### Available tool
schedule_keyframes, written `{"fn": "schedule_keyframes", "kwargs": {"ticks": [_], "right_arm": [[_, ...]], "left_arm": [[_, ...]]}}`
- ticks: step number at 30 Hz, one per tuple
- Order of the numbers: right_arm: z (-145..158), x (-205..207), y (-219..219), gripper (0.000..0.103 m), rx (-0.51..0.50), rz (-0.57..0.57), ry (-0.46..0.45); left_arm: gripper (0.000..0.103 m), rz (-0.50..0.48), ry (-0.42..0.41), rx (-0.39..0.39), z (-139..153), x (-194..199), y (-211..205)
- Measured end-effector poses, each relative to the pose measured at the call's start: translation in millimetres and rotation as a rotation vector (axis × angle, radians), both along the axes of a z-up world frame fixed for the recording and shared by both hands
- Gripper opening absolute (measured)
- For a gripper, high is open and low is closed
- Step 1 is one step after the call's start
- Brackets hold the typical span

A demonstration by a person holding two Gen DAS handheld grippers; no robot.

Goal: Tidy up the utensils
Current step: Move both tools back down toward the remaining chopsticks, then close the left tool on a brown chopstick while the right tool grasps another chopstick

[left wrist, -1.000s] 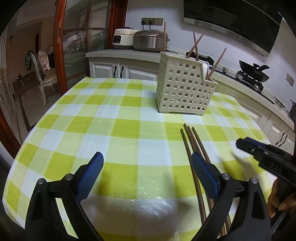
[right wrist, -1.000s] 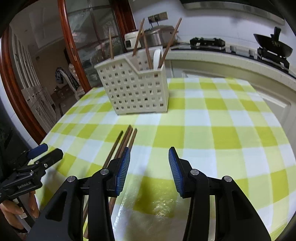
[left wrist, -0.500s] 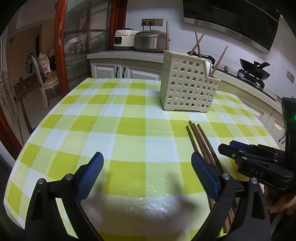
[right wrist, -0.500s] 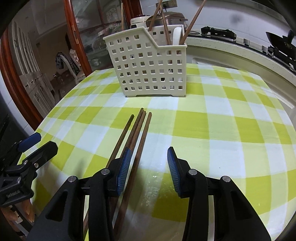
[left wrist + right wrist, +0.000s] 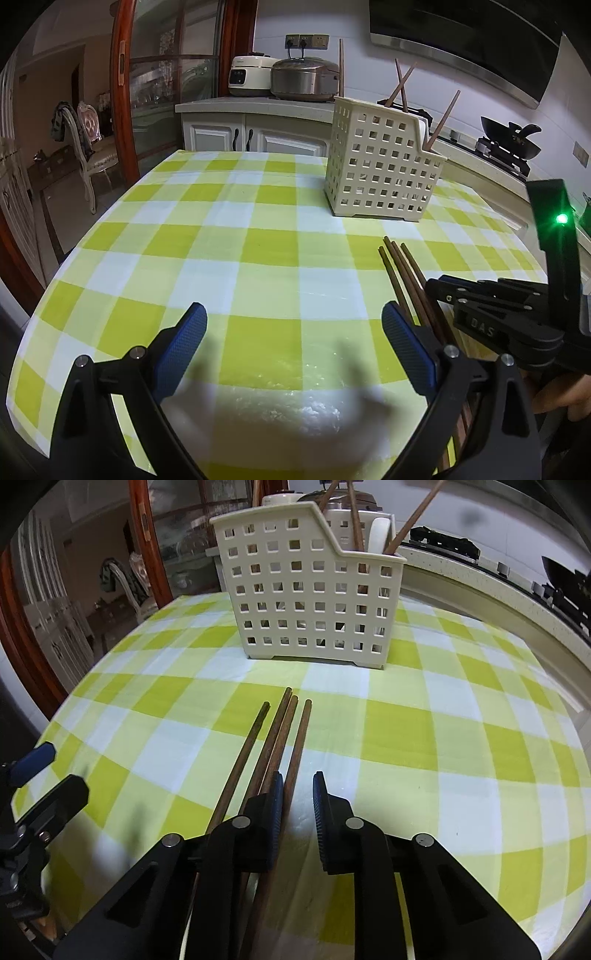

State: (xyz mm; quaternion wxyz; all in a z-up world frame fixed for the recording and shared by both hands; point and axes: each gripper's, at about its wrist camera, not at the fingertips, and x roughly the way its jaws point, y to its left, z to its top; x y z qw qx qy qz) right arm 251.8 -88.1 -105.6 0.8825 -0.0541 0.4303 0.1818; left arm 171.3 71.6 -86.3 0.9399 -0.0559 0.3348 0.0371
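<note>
While we hold both tools low over the near part of the tabletop (image 5: 258, 236), which wears a green, yellow and white checked cloth, four dark wooden chopsticks (image 5: 275, 738) lie side by side on it, tips pointing toward the basket; our right tool (image 5: 298, 805) sits over their near ends, its jaws having just been closing to a narrow gap; the rightmost stick runs into that gap close against the left pad, but we cannot tell whether the pads press on it, and the other three pass under or beside the left finger. Our left tool (image 5: 293, 350) hangs to the left of the sticks with its blue pads set wide apart and only bare cloth between them; in its view the right tool (image 5: 443, 291) lies just beside its right finger, black body crossing the sticks (image 5: 404, 273), so room between the two tools is tight. The cream perforated basket (image 5: 314, 594) stands upright farther back, well apart from the stick tips, with several chopsticks leaning out of its lower compartment; an open stretch of cloth lies between; to the left the cloth is bare out to the curved tabletop edge; to the right it is bare too, toward the kitchen counter (image 5: 491, 587).
</note>
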Motion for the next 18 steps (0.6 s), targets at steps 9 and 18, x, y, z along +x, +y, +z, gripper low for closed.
{"fn": "schedule_keyframes", "kwargs": {"ticks": [9, 18], "right_arm": [[-2.7, 4.5, 5.2, 0.008, -0.065, 0.002, -0.018], [-2.6, 2.3, -24.8, 0.006, -0.006, -0.024, 0.0]], "left_arm": [[0.093, 0.003, 0.011, -0.004, -1.5, 1.1, 1.8], [0.093, -0.019, 0.039, 0.003, -4.6, 5.6, -10.6]]}}
